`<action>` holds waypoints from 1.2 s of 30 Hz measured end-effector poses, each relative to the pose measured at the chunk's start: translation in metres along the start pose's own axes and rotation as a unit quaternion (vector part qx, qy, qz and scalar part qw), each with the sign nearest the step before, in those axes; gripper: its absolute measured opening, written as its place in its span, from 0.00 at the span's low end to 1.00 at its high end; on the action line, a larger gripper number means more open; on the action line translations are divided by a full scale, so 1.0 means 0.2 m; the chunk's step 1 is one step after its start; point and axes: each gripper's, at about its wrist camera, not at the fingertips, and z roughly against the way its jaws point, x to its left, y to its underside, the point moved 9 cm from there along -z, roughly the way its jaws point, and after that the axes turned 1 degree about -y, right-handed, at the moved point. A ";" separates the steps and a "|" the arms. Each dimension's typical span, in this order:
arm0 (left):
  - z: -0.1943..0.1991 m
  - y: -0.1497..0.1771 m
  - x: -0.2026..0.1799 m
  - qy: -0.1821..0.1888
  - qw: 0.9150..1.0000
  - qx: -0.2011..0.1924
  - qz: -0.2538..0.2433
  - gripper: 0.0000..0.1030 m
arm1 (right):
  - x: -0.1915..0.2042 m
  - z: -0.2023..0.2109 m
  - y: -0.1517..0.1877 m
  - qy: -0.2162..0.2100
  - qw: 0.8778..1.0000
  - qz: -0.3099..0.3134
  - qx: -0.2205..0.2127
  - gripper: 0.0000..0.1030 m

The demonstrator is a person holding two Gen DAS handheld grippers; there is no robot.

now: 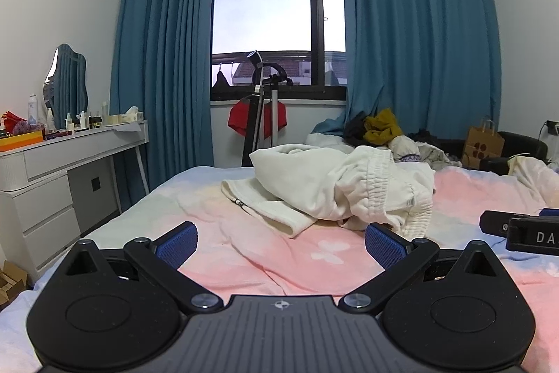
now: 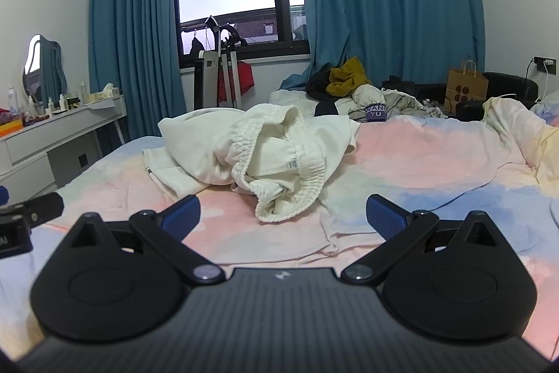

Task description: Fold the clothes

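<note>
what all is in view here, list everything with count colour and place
white trousers: 1, cream white, crumpled mid-bed, elastic waistband facing the cameras
bed cover: 1, pastel pink, blue and yellow, over the bed
clothes pile: 1 heap, mustard, black and grey, far end of bed by the right curtain
curtains: 2, teal, either side of the window
dressing table: 1, white, left wall, bottles on top
mirror: 1, wavy edged, on the dressing table
paper bag: 1, brown, far right
red garment: 1, hanging under the window
left gripper: open, empty, short of the trousers
right gripper: open, empty, near the waistband
</note>
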 end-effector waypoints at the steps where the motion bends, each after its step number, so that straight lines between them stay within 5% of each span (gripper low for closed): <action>1: 0.00 0.00 0.00 0.001 1.000 0.000 -0.001 1.00 | 0.00 0.00 0.00 -0.001 1.000 -0.001 0.001 1.00; 11: -0.05 0.02 -0.07 0.007 1.000 0.008 -0.009 0.99 | -0.06 -0.01 0.01 0.007 1.000 -0.020 0.009 1.00; 18: -0.24 0.00 -0.22 0.031 0.998 0.049 -0.025 0.94 | -0.15 -0.02 0.02 0.019 0.999 -0.042 0.020 1.00; 23: -0.53 -0.04 -0.34 0.039 0.995 0.078 -0.042 0.93 | -0.23 -0.04 0.03 0.023 0.997 -0.073 0.030 1.00; 36: -1.49 -0.41 -0.94 0.052 0.984 0.053 -0.164 0.88 | -0.40 -0.24 0.12 0.049 0.990 -0.125 0.051 1.00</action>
